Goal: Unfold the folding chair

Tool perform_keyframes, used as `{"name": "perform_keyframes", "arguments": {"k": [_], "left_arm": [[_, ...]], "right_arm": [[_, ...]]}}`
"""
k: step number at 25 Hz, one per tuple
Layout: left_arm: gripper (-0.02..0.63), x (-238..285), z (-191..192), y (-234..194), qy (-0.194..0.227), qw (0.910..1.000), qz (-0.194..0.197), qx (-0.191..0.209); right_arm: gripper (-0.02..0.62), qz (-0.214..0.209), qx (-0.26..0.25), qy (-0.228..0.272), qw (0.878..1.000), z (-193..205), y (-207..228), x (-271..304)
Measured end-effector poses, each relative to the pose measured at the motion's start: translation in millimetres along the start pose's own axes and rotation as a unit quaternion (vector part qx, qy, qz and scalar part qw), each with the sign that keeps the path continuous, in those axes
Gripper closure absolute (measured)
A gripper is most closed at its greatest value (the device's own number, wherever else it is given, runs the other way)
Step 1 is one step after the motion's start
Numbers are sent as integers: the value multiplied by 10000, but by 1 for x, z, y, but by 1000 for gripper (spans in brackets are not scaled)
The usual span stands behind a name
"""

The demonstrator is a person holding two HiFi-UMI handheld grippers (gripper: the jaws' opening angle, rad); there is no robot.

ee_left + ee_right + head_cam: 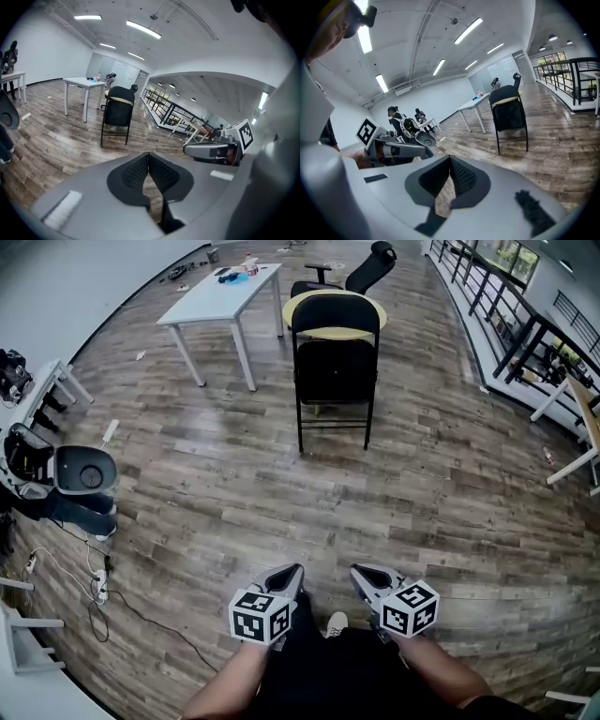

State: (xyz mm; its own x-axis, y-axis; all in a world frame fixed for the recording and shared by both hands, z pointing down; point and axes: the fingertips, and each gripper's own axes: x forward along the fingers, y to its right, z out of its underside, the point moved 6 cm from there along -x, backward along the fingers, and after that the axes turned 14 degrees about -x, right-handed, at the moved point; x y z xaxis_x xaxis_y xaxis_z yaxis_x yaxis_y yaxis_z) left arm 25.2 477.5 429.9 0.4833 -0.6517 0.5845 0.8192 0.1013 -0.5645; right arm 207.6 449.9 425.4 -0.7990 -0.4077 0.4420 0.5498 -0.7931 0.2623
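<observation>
You're standing on a wood-plank floor (234, 493) in a big white-walled room, with a dark railing (497, 296) running along the right side. The folding chair (336, 362) is straight ahead of you, well away from both grippers, out in the open on its four feet. It's black, and its seat panel sits nearly upright under the backrest, so it looks folded flat. Just behind it there's a round yellowish top (330, 333) (you can't tell from here whether the chair leans on it), and beyond that a black office chair (370, 268). A white table (220, 296) with a few small items on it stands to the left of the chair. Loose cables (103, 592) trail across the floor at your far left.

Your left gripper (292, 570) is down low, close in front of your body, pointing forward toward the chair. Its own view shows the jaws pressed together at the tips with nothing between them, only floor showing through the narrow gap lower down. Your right gripper (358, 570) sits just beside it at the same height, and its jaws are also closed tip to tip on nothing. Each gripper's view shows the other gripper off to the side and the chair standing far ahead across the floor.
</observation>
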Motion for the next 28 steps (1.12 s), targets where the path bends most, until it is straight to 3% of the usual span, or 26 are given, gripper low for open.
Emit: {"name": "perform_keyframes", "arguments": {"k": [13,23,28], "left_arm": [[595,23,-70,-76,-164,9996,-181,-113],[595,22,-155,-101,173,9997,12,155],[595,22,-169,-120,-129,9996,106,217]], "right_arm": [[591,-30,180,-390,9991,-26,28,85],[591,187,-134,-73,9997,-98,42,130],[591,241,-150,-44,9996,-113,40,154]]}}
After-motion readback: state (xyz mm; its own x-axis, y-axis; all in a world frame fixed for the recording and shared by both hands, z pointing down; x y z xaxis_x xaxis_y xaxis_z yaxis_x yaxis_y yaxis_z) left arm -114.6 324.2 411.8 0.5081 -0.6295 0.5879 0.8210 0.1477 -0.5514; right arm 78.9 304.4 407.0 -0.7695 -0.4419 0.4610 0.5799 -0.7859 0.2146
